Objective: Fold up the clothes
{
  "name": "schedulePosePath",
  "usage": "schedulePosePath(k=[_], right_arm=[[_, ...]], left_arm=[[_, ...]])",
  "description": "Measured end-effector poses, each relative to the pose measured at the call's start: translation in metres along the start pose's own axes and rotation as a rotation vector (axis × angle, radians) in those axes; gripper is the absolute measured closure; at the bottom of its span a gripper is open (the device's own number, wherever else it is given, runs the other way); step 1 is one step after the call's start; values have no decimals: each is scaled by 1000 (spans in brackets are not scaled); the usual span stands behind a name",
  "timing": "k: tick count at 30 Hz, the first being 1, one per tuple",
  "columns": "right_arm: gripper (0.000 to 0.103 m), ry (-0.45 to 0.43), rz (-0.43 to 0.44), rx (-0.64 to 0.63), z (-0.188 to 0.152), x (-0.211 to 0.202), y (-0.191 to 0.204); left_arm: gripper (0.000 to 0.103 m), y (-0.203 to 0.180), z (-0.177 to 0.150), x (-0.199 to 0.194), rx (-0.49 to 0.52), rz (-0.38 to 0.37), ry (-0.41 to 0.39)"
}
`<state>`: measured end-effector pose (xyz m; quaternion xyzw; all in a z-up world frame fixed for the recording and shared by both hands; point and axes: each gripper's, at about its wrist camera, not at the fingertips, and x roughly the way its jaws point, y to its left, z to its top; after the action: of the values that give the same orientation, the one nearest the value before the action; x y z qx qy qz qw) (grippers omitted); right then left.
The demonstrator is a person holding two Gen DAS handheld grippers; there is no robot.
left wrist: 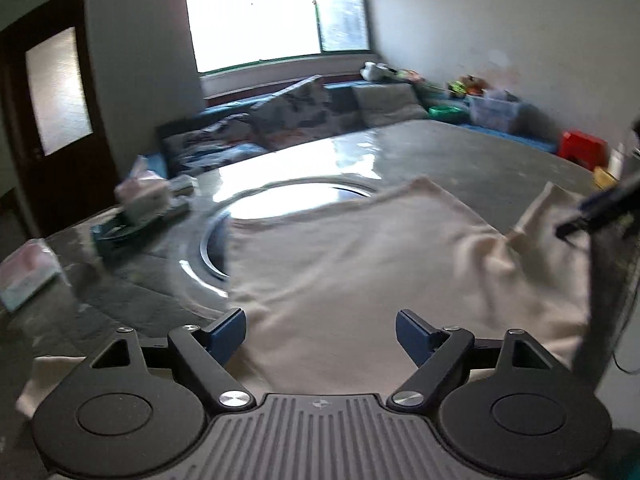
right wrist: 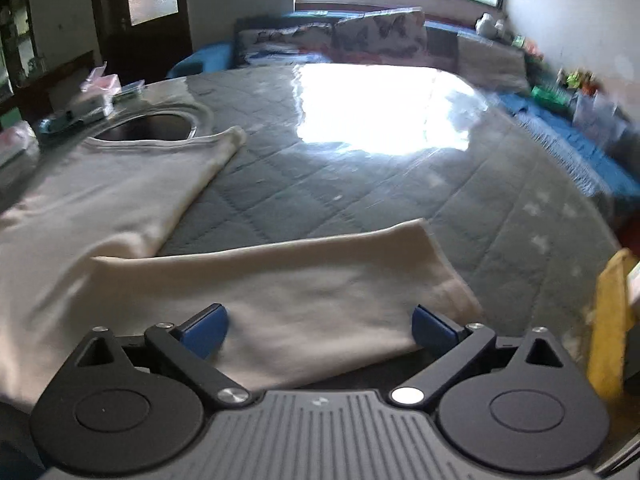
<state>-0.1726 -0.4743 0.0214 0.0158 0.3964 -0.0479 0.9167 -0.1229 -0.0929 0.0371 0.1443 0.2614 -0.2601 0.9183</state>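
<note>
On the left of the quilted table [right wrist: 360,184], tissue packs [left wrist: 142,196] sat beside the round inset [left wrist: 280,204], likely pushed aside for folding. The cream shirt [left wrist: 360,264] lay flat mid-table, collar partly over the inset. The left gripper [left wrist: 320,334] hovered spread above its body; the right gripper [right wrist: 318,326], also spread, straddled the outstretched sleeve [right wrist: 320,280], seemingly to fold it inward.

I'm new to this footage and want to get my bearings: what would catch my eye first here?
A cream garment lies spread over the grey quilted table cover, with one sleeve stretched out to the right. Beyond it, window glare shines off the cover, and a round metal-rimmed opening sits by the collar. Both the left gripper and the right gripper are open over the cloth.
</note>
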Motion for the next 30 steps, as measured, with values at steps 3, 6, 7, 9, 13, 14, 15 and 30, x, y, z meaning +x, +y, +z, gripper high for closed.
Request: schedulePosePath(k=[3,6,7,9,13,14,15,30], right_arm=[[3,9,-47,25,0,8,-15],[7,9,-89,37,4,14,-24],[9,4,-100,32,8,13,-22],[13,-11,-86,24,16,11,-19],[15,-32,12,-16,39,12,1],[17,-29,36,-21,44,16,7],[18,-26,61,-26,50,20,12],[51,22,188,21,108,90,51]], left_arm=[[19,-11,-3,3,32,-38,19],[19,-12,2,3,49,-25,17],[19,-11,4,4,53,-18,13],[19,-2,12,9,29,13,24],[19,22,31,33,-25,89,58],[19,28,35,40,-38,102,66],[19,34,39,48,-53,118,74],[28,79,74,153,-115,208,156]])
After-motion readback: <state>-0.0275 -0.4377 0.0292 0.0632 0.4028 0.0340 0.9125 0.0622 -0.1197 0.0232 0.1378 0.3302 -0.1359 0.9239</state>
